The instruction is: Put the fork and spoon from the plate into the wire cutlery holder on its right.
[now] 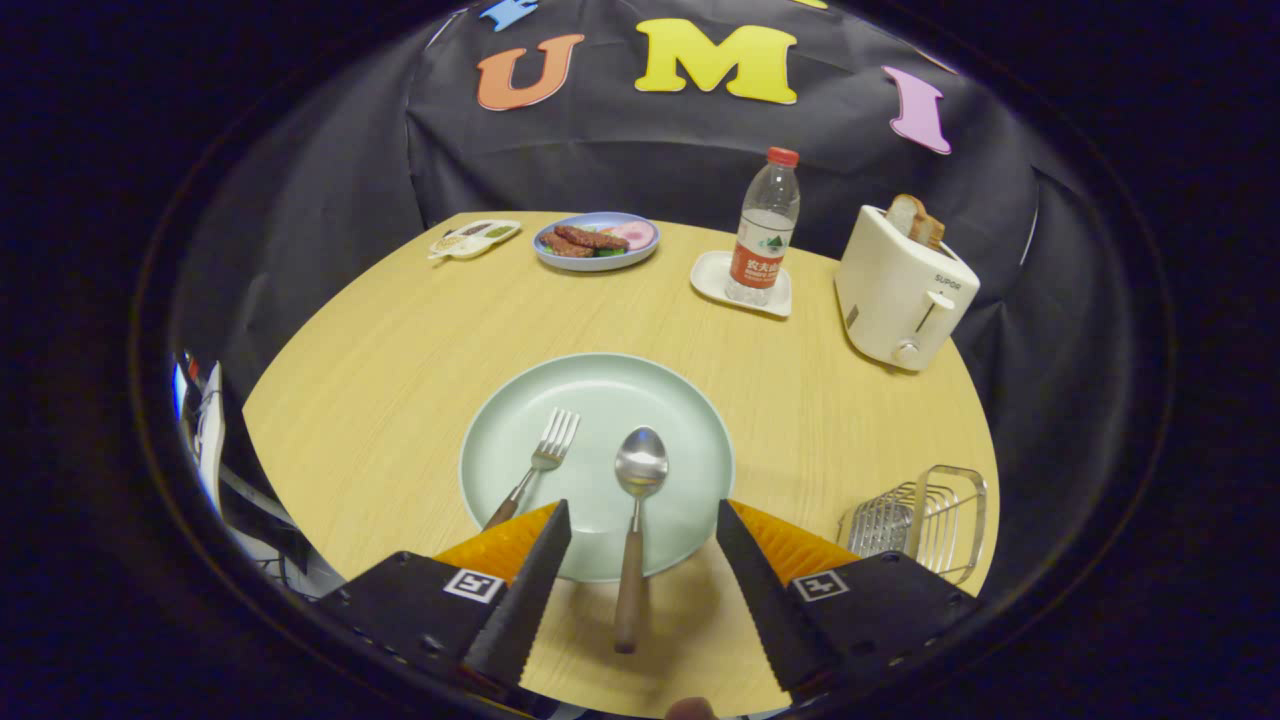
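Now the tool (640, 515) hovers spread wide, straddling the spoon (635, 520) over the plate (680, 440).

Fork (535, 468) and spoon (635, 520) on green plate (690, 420), wire cutlery holder (925, 515) right

My gripper (643, 515) is spread wide, fingers apart over the near rim of the plate (680, 420), nothing pressed between them. The spoon (634, 520) lies in the gap, its handle running back over the rim toward me; bare space on either side of it. The fork (535, 468) sits just beside my left finger, its handle end hidden behind it. Open tabletop (800, 400) lies between the plate and the wire holder (925, 515) beyond my right finger. The toaster (900, 285) and bottle (765, 230) stand well beyond, at the far side.
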